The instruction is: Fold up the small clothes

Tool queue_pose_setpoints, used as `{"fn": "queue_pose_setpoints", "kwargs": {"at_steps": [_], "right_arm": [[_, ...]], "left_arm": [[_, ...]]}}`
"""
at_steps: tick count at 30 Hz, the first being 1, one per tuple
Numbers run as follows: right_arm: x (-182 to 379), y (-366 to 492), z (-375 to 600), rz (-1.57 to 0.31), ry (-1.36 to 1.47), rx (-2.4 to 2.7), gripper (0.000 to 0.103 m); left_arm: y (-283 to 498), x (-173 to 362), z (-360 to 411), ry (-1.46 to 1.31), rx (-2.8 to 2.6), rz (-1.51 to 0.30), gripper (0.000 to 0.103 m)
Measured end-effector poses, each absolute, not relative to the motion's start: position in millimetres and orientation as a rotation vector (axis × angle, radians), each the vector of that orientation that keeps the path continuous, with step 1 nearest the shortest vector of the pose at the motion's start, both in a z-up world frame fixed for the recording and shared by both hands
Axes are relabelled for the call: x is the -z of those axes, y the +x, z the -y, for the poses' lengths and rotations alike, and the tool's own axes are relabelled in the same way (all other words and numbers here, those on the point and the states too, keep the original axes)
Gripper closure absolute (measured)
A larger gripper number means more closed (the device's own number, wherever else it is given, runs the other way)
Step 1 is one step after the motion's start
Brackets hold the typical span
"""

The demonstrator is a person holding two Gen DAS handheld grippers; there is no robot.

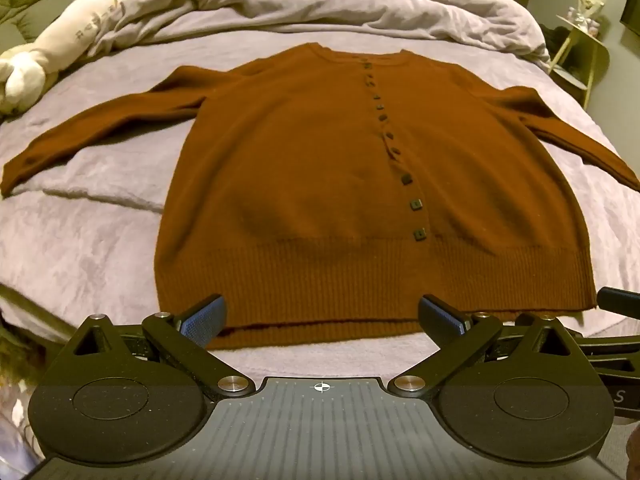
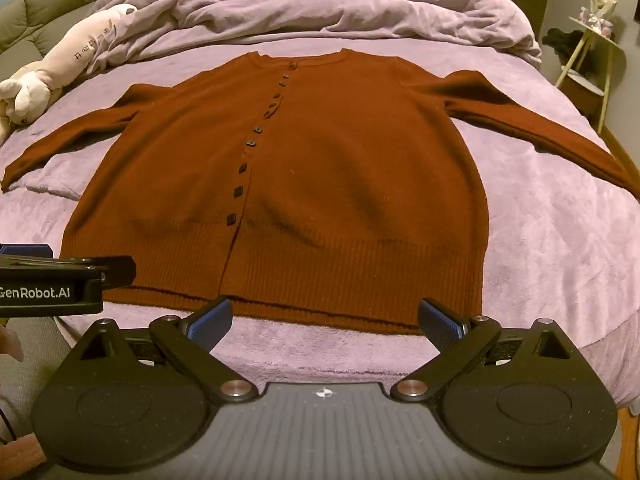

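A rust-brown buttoned cardigan (image 1: 312, 168) (image 2: 304, 168) lies flat and face up on the lilac bed cover, sleeves spread out to both sides, ribbed hem nearest me. My left gripper (image 1: 322, 316) hovers open above the near hem, left of the row of dark buttons (image 1: 408, 178), with nothing between its fingers. My right gripper (image 2: 324, 318) stands open over the hem's right half, empty too. In the right wrist view the left gripper's body (image 2: 60, 280) shows at the left edge.
A rumpled lilac duvet (image 2: 320, 4) is heaped at the bed's far end. A long white plush toy (image 2: 60, 68) lies at the far left. A small side table (image 2: 592, 64) stands off the bed's right side. The bed's near edge (image 2: 320, 364) runs just under the grippers.
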State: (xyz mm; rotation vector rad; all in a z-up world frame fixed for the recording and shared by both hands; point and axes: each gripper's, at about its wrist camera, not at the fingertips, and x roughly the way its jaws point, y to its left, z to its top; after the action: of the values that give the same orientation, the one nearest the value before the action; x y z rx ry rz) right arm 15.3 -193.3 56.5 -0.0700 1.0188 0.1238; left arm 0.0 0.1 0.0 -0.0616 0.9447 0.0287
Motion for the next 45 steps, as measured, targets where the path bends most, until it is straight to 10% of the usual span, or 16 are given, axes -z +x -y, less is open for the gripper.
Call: {"fn": "queue_pose_setpoints", "kwargs": {"at_steps": [45], "right_arm": [[-52.5, 23.2, 205.5, -0.978, 0.081, -0.237, 0.004]], "left_arm": [[4.1, 6.1, -2.7, -0.054, -0.048, -0.975, 0.0]]}}
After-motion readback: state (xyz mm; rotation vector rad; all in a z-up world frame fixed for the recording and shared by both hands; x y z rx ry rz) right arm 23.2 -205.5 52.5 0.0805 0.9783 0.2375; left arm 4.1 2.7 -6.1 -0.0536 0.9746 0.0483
